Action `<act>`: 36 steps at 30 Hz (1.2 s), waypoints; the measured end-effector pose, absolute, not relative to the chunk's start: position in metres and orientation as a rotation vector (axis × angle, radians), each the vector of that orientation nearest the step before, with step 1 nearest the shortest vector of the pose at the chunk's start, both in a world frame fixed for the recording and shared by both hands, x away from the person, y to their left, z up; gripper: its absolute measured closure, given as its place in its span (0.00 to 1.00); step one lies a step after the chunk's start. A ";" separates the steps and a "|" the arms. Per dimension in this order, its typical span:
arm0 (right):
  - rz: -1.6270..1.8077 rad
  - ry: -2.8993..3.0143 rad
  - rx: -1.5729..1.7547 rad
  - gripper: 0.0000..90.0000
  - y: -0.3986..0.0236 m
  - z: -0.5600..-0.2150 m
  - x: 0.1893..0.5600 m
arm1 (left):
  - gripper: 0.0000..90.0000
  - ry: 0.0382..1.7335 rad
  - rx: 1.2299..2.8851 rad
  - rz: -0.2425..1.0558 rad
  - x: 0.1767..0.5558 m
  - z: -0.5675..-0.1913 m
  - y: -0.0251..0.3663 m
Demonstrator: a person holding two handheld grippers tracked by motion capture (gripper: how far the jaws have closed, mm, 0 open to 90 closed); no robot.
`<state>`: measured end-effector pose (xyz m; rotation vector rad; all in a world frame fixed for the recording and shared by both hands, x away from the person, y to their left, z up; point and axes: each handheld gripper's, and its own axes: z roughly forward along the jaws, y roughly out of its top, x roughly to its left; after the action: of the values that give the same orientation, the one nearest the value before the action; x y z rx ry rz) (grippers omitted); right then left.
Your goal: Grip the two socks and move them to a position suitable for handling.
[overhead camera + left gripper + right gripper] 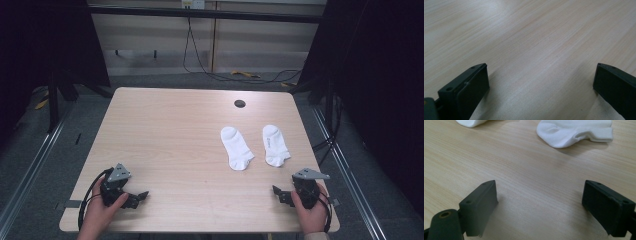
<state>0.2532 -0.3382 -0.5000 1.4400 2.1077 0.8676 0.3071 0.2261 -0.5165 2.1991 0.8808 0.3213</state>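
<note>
Two short white cotton socks (237, 147) (275, 145), flat side by side on pale wooden table (175, 140), right half; likely light, limp, best pinched at cuff; left gripper (141, 197) and right gripper (278, 192) both gape empty.

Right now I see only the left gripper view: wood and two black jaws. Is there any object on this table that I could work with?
Observer: Yes. Two white socks lie flat on the far right part of the table: a left sock and a right sock, apart from each other.
Operator: Which gripper is closer to them?
Observer: The right gripper. It rests at the near right edge, just below the socks.
Operator: Is it holding something?
Observer: No. In the right gripper view its jaws stand open with bare wood between them.
Operator: And where is my gripper?
Observer: The left gripper sits at the near left corner, far from both socks.
</note>
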 end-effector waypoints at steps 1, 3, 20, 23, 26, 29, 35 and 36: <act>0.866 2.107 1.441 0.14 -0.338 -0.500 0.253 | 0.00 0.883 2.198 0.319 0.307 -0.516 0.226; 0.864 2.104 1.442 0.14 -0.338 -0.500 0.254 | 0.00 0.884 2.198 0.319 0.307 -0.516 0.226; 0.830 2.061 1.504 0.18 -0.333 -0.498 0.254 | 0.00 0.877 2.206 0.323 0.306 -0.516 0.226; 0.826 2.059 1.526 0.26 -0.332 -0.490 0.264 | 0.00 0.879 2.207 0.329 0.306 -0.516 0.226; 0.802 2.034 1.533 0.28 -0.332 -0.480 0.278 | 0.00 0.879 2.207 0.329 0.306 -0.516 0.226; 0.822 1.995 1.558 0.28 -0.331 -0.474 0.292 | 0.00 0.878 2.205 0.320 0.306 -0.516 0.226; 0.770 1.991 1.531 0.28 -0.322 -0.461 0.335 | 0.00 0.879 2.204 0.319 0.306 -0.516 0.226; 0.755 1.998 1.523 0.28 -0.320 -0.458 0.350 | 0.00 0.878 2.205 0.319 0.306 -0.516 0.226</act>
<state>0.3505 -0.3196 -0.4583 1.5229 1.9977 0.7550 0.3062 0.2260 -0.5160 2.2046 0.8776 0.3190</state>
